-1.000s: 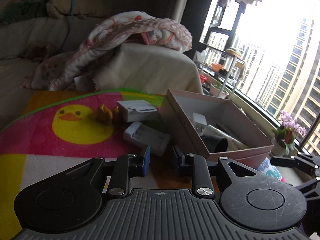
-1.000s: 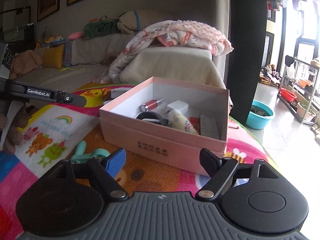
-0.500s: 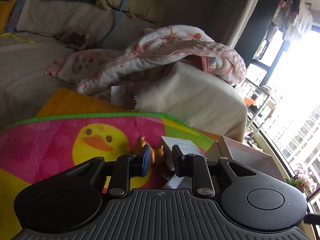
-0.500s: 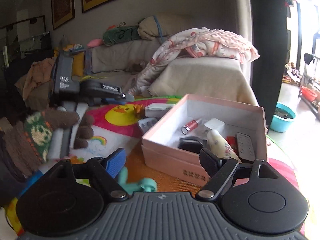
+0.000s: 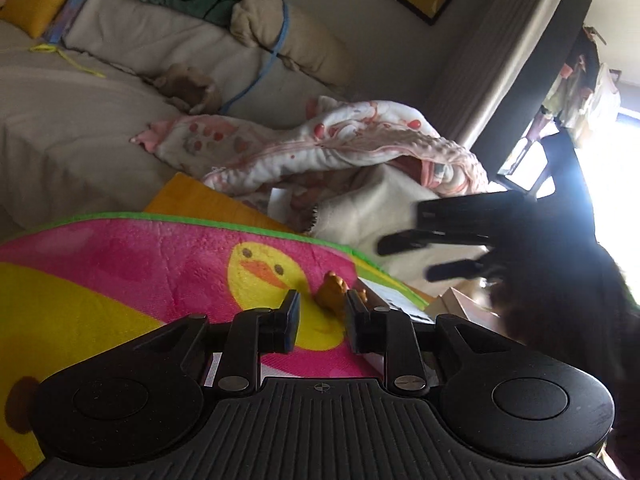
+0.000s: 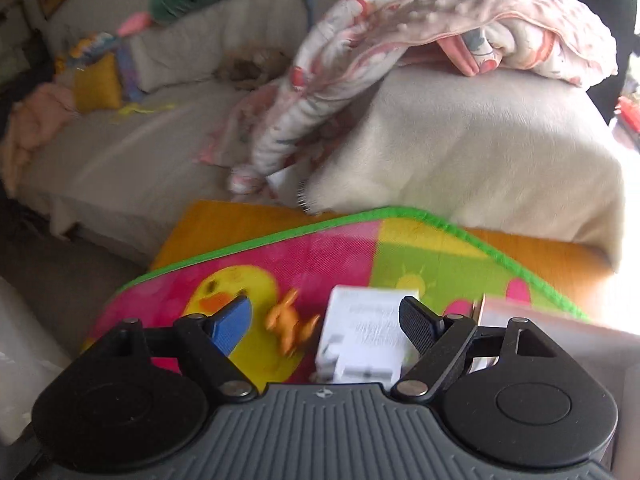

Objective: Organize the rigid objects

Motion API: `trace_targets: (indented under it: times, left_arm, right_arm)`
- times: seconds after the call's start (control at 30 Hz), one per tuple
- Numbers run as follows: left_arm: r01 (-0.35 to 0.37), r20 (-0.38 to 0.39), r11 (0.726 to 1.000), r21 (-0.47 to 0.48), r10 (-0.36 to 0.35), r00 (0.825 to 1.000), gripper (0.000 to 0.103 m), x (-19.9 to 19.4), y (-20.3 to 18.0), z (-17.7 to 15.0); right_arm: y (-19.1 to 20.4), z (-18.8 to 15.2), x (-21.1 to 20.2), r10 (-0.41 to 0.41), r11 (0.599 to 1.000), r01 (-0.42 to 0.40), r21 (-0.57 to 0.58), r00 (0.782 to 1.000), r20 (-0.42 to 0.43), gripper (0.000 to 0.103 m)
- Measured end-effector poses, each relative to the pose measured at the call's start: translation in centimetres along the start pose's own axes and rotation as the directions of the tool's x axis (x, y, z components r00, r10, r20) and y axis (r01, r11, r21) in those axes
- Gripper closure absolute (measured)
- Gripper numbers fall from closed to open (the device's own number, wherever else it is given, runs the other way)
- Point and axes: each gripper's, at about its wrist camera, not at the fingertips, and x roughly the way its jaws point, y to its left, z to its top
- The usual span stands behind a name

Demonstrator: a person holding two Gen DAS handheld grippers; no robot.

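A small orange toy animal [image 6: 289, 330] lies on the duck-print mat [image 6: 320, 248], with a white box [image 6: 366, 338] just right of it. My right gripper [image 6: 326, 322] is open wide, low over both of them. The pink box's edge [image 6: 560, 320] shows at the right. In the left wrist view my left gripper [image 5: 319, 320] has its jaws a narrow gap apart and empty, with the orange toy [image 5: 332, 290] just beyond the gap. The white box [image 5: 394, 300] and the pink box [image 5: 460, 300] show behind its right finger. The right gripper [image 5: 448, 240] appears as a dark shape at the right.
The mat [image 5: 140, 264] lies in front of a beige sofa [image 5: 80, 140] with a pink-and-white blanket [image 5: 340, 148] draped over its arm. Cushions [image 5: 36, 4] and soft toys line the sofa back. A bright window [image 5: 616, 168] is at the right.
The right gripper has swung left from the pink box to the orange toy and white box. The left gripper has tilted up and moved closer to the toy, its jaws slightly wider apart.
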Motion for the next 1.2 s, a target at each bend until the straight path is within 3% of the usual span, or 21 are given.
trace_targets:
  times: [0.13, 0.3, 0.4, 0.43, 0.5, 0.6, 0.73, 0.97, 1.2]
  left_arm:
    - [-0.016, -0.038, 0.998, -0.064, 0.014, 0.999, 0.077, 0.3, 1.3, -0.1]
    - [-0.040, -0.013, 0.995, -0.095, 0.039, 0.999, 0.077, -0.3, 2.2, 0.3]
    - [-0.042, -0.009, 0.995, -0.089, 0.041, 0.999, 0.077, -0.5, 2.1, 0.4]
    - [-0.039, -0.009, 0.995, -0.089, 0.038, 0.999, 0.077, -0.5, 2.1, 0.5]
    - [-0.048, -0.002, 0.996, -0.075, 0.048, 0.999, 0.077, -0.6, 1.9, 0.5]
    - [-0.070, 0.012, 0.997, -0.044, 0.071, 0.997, 0.077, -0.5, 1.7, 0.5]
    - [-0.064, -0.004, 0.997, -0.051, 0.064, 0.998, 0.077, -0.2, 2.1, 0.5]
    - [0.057, -0.116, 0.998, 0.004, -0.056, 0.992, 0.077, 0.3, 0.2, -0.8]
    - [0.020, -0.149, 0.983, 0.184, 0.007, 0.989, 0.077, 2.4, -3.4, -1.1]
  right_arm:
    - [0.1, 1.9, 4.1, -0.066, 0.997, 0.067, 0.030, 0.997, -0.035, 0.022]
    - [-0.9, 3.0, 8.2, -0.119, 0.991, 0.126, 0.053, 0.985, -0.128, 0.022]
    - [-1.1, 2.4, 9.1, -0.097, 0.992, 0.108, 0.059, 0.982, -0.163, 0.050]
    - [-0.9, 2.1, 9.0, -0.093, 0.993, 0.102, 0.051, 0.983, -0.159, 0.053]
    - [0.1, 1.2, 8.2, -0.073, 0.997, 0.074, 0.000, 0.985, -0.157, 0.060]
    - [1.6, -1.0, 6.7, -0.071, 0.995, 0.058, -0.081, 0.984, -0.164, 0.062]
    - [2.4, -4.6, 3.7, -0.006, 0.996, -0.012, -0.088, 0.981, -0.194, 0.067]
    - [4.0, -13.2, -3.4, 0.091, 0.977, -0.128, -0.172, 0.974, -0.208, 0.072]
    - [1.3, -21.4, -10.4, 0.155, 0.957, -0.173, -0.232, 0.984, -0.091, 0.069]
